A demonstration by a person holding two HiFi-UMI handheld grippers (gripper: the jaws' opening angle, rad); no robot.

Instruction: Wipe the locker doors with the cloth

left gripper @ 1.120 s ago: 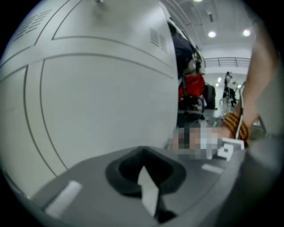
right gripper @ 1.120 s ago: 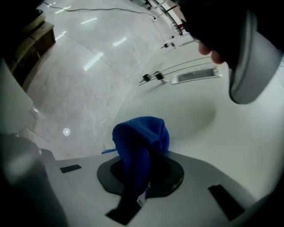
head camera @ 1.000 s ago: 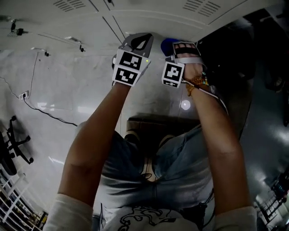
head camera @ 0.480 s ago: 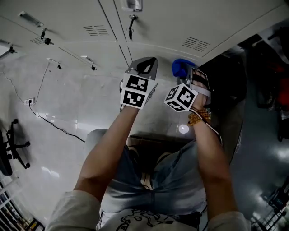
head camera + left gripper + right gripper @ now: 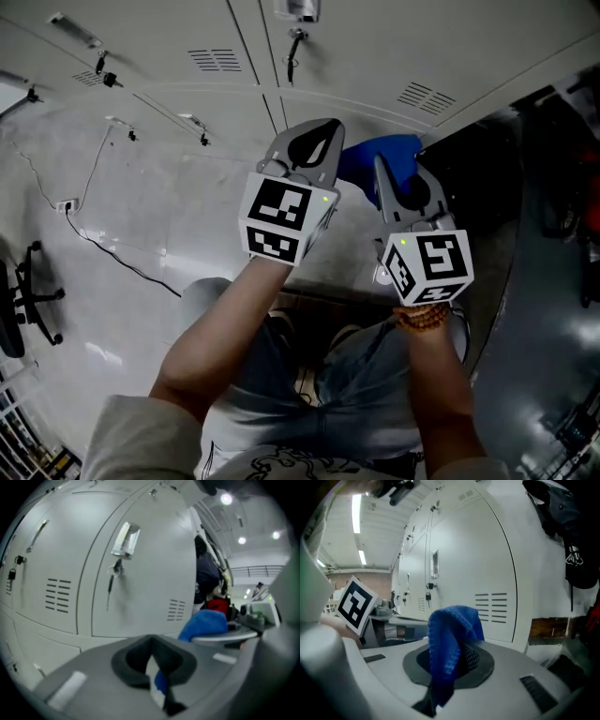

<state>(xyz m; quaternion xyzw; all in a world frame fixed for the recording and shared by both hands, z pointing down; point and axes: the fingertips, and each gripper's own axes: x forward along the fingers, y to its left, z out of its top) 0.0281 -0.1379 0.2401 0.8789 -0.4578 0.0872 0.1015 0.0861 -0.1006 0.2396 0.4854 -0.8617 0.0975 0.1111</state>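
Observation:
White locker doors (image 5: 375,47) with vent slots fill the top of the head view. My right gripper (image 5: 396,171) is shut on a blue cloth (image 5: 373,156), which bunches out past its tips close to the foot of a door. In the right gripper view the cloth (image 5: 452,644) drapes over the jaws (image 5: 449,670) in front of a vented door (image 5: 473,559). My left gripper (image 5: 324,127) hovers just left of the cloth, jaws together and holding nothing. The left gripper view shows its jaws (image 5: 152,667), a locker door (image 5: 145,564) and the cloth (image 5: 204,623) at the right.
A key with a tag hangs in a door lock (image 5: 295,39). Dark clothing (image 5: 576,536) hangs right of the lockers. On the glossy floor lie a black cable (image 5: 103,239) and an office chair base (image 5: 23,300). My legs and a brown stool (image 5: 328,258) are below the grippers.
My right gripper has drawn back toward me and turned, so more of the blue cloth shows past its tips. The left gripper shifted slightly right. More of the locker doors came into sight.

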